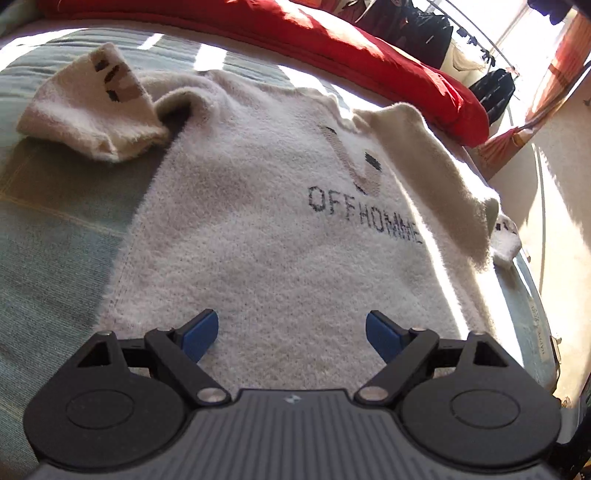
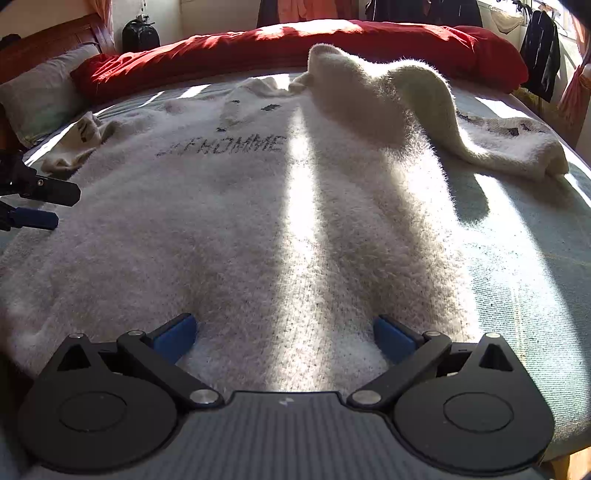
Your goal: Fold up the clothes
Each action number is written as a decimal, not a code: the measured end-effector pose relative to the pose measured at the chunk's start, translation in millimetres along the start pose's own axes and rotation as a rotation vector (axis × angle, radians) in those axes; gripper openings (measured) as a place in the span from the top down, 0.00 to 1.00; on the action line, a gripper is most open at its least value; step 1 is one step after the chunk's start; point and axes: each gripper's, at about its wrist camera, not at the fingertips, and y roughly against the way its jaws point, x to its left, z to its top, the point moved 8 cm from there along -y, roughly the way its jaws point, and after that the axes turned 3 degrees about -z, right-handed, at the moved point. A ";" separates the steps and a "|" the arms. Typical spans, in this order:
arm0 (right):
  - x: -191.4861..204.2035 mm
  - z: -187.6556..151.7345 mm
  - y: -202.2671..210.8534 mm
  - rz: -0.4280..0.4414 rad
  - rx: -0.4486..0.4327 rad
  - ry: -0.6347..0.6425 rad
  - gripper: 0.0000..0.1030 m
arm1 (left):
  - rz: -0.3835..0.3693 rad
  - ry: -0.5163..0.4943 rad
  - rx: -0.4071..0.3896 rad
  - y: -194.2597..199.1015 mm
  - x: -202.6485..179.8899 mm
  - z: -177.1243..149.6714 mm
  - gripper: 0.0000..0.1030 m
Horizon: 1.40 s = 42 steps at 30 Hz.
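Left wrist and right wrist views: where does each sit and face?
Left wrist: above the sweater hem, facing its lettering and the red duvet; own open left gripper shows.
Right wrist: over the hem, facing the sweater; open right gripper shows, left gripper at frame edge.
Shared: sweater, duvet.

The setting was a home bedroom. Ahead of the right claw lay a bed covered in a pale blue-green sheet (image 2: pixel 517 266), with a red duvet (image 2: pixel 295 40) bunched along its far edge, a grey pillow (image 2: pixel 40 96) far to the claw's left and a wooden headboard (image 2: pixel 51 40) behind that. Beyond the duvet, dark garments hung on a clothes rail (image 1: pixel 476 33) by a sunlit window with orange curtains (image 1: pixel 565 70), to the left claw's far right.
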 end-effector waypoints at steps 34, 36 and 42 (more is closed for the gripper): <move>-42.1 15.0 4.2 0.150 -0.105 -0.322 0.00 | -0.004 -0.236 -0.015 -11.6 -67.9 -1.7 0.13; -39.8 14.5 4.2 0.132 -0.101 -0.299 0.00 | 0.024 -0.219 0.024 -24.2 -63.4 -6.1 0.13; -38.7 12.9 5.1 0.115 -0.106 -0.285 0.00 | 0.034 -0.201 0.034 -21.2 -42.2 -29.2 0.13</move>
